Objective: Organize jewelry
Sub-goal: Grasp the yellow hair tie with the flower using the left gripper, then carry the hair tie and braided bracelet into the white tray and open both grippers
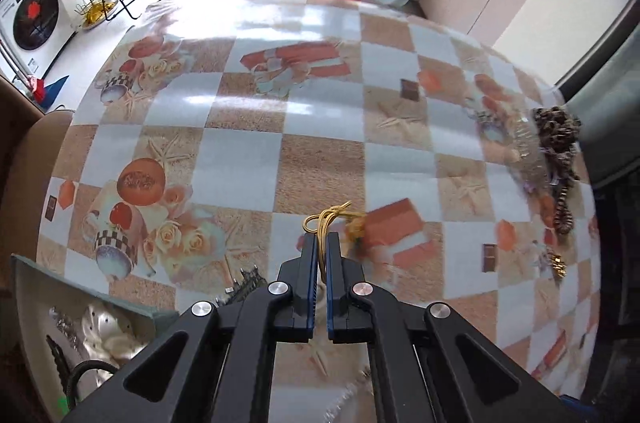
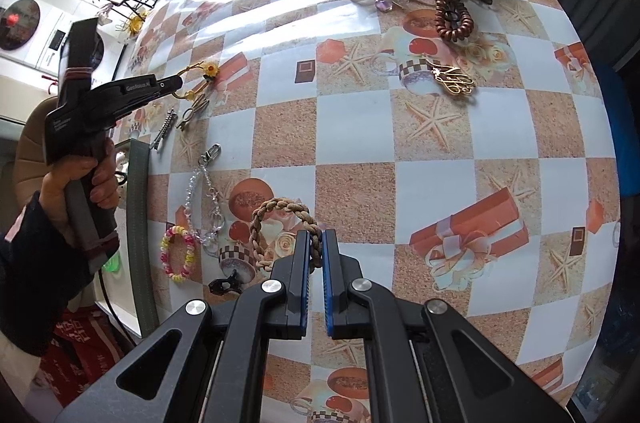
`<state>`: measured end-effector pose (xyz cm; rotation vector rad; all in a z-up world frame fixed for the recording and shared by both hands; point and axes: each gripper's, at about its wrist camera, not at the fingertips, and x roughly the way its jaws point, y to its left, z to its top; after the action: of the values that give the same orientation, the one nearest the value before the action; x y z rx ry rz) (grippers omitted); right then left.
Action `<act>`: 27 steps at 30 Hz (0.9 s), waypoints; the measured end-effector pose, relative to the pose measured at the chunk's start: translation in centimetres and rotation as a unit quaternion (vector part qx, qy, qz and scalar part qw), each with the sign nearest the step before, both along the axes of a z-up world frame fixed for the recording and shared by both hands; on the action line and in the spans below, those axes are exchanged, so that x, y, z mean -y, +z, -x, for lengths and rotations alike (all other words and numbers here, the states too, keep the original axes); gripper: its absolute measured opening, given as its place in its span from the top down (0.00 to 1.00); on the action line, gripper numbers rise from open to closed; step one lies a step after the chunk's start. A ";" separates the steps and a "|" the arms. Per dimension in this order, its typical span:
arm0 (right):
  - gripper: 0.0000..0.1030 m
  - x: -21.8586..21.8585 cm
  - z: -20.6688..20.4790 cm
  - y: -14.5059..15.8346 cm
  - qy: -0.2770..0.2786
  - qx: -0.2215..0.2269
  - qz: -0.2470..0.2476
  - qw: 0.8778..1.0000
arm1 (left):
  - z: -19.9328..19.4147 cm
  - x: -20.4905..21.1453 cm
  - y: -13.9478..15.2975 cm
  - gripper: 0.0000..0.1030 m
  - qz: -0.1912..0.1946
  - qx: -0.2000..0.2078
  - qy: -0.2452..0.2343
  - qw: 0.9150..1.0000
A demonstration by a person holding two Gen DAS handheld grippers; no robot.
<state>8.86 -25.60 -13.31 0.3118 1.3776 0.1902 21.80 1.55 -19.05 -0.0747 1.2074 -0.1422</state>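
Left wrist: left tongs [image 1: 322,237] clamped on yellow cord bracelet [image 1: 329,219], thin bite, may slip. Right tongs [image 2: 316,243] clamped on braided bracelet [image 2: 280,223].

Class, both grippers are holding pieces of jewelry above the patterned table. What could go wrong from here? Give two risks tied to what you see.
1. The left gripper pinches only the thin yellow cord bracelet; its flower charm dangles, so it may slip or snag.
2. The right gripper grips the braided beige band at one edge, close to the bead chain, which could get dragged.
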 end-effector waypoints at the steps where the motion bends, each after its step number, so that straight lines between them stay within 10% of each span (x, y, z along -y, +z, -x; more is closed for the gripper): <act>1: 0.94 -0.2 0.0 0.2 0.002 0.001 0.000 1.000 | 0.6 0.1 0.8 0.94 0.005 0.004 -0.004 1.000; 13: 0.94 -3.7 0.5 3.1 0.034 0.024 0.002 0.999 | 7.8 -0.6 9.7 0.94 0.061 0.036 -0.005 0.997; 27: 0.94 -14.8 0.6 5.0 0.132 0.035 -0.013 0.990 | 17.9 -11.3 12.3 0.94 0.078 0.023 0.086 0.993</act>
<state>8.24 -10.85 -8.28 0.1405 1.3449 0.4350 3.95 12.89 -6.74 -0.3105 1.1369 -0.0868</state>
